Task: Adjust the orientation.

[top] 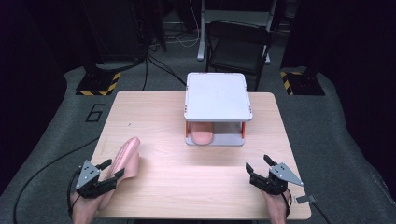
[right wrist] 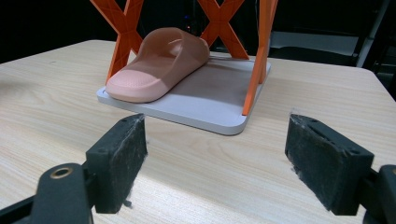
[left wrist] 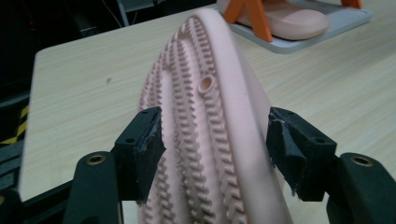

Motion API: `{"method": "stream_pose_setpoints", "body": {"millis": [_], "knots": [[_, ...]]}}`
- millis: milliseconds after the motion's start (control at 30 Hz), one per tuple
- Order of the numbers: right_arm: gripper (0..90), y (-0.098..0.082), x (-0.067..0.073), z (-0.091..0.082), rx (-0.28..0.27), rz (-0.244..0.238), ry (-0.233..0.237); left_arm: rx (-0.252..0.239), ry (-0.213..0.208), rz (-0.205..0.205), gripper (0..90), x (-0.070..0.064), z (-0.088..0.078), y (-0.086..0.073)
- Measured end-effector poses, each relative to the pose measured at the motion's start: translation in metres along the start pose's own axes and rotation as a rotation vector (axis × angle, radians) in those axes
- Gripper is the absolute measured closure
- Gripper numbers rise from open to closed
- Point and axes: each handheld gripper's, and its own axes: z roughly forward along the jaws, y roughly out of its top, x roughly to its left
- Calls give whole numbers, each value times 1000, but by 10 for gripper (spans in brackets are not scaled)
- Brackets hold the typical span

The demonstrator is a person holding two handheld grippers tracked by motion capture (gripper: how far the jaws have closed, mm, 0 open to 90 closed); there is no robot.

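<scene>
Left gripper (left wrist: 212, 154) straddles a pink slipper (left wrist: 205, 130) standing on edge, its ribbed sole facing the camera.

In the left gripper view the jaws stand either side of the slipper's edge. The left pad seems to brush the ribs while a thin gap shows at the right pad, so it isn't pinched yet. In the high view the slipper (top: 123, 161) leans up just ahead of the left gripper (top: 109, 169), at the near left corner of the table (top: 163, 116). It looks like light, soft foam that will give under pressure, and the ribs should stop slipping; squeezing across the thick edge near mid-length seems best. Well ahead of the right gripper (right wrist: 215, 163), whose jaws are spread wide on nothing, a matching slipper (right wrist: 159, 63) lies on the lower shelf of the rack (right wrist: 210, 100).
</scene>
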Motion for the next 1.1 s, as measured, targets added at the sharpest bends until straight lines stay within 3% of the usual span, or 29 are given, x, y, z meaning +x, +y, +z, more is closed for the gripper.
{"method": "stream_pose_setpoints", "body": {"millis": [133,267,433,567,633,700,733,767,833,1000,1033,1067,1100], "knots": [[204,-1,-2,0,5,-9,-2,-3,3,-15,399,14,0,3],[206,-1,-2,0,4,-1,-6,-17,12,-57,400,24,-3,2],[207,-2,-4,0,7,4,-8,-35,28,-66,342,21,-9,1],[207,-1,-4,0,8,0,-7,-19,23,-39,257,14,-9,3],[208,-1,-4,0,9,0,-7,55,27,13,246,10,-4,5],[209,-1,-4,-1,15,-7,-13,103,8,44,240,7,0,6],[209,-1,-4,-1,15,-7,-13,103,8,44,248,7,0,6],[210,-1,-4,-1,9,-6,-9,168,16,97,286,5,4,7],[211,-1,-5,-1,8,-2,-6,202,4,109,333,6,7,8],[216,-1,-6,-2,17,0,-18,192,-10,126,387,9,10,11],[216,-1,-6,-2,11,-3,-16,154,-40,109,416,8,9,13],[216,-1,-6,-2,11,-3,-16,154,-40,109,458,8,9,13],[216,0,-8,-3,8,-1,-17,78,-88,56,557,6,6,15]]}}
